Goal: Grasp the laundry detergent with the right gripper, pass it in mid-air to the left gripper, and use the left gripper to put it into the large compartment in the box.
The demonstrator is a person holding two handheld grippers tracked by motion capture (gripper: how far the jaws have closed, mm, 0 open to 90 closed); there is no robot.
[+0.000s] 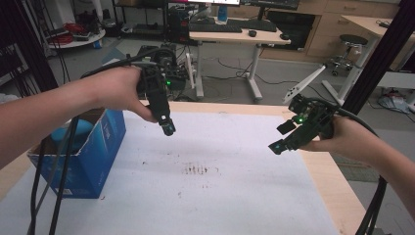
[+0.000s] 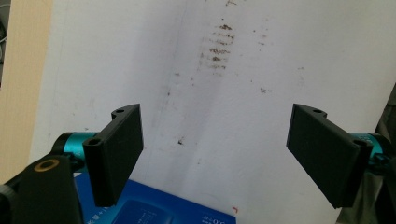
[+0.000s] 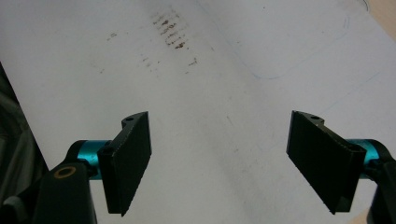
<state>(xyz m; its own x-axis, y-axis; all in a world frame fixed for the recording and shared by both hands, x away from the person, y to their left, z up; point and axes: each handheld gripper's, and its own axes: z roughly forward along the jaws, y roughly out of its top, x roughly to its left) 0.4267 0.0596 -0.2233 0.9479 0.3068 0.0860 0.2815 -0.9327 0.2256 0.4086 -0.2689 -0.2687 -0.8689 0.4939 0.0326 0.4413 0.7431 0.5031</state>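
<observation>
My left gripper [image 1: 168, 128] hangs above the white sheet [image 1: 205, 196], pointing down, held by a hand just right of the blue box [image 1: 93, 156]. In the left gripper view its jaws stand wide apart [image 2: 215, 154] with nothing between them, over the sheet [image 2: 233, 93] and the box's blue top [image 2: 154, 210]. My right gripper [image 1: 281, 139] hovers at the sheet's right edge, tilted down to the left. Its jaws [image 3: 219, 158] are also wide apart and empty above the white sheet [image 3: 224, 93].
Brown smudges [image 1: 198, 170] mark the middle of the sheet. The open blue cardboard box stands at the table's left with a blue object inside [image 1: 68, 134]. Black cables [image 1: 49, 196] trail down at the left. Bare wooden table edge [image 1: 333, 181] runs along the right.
</observation>
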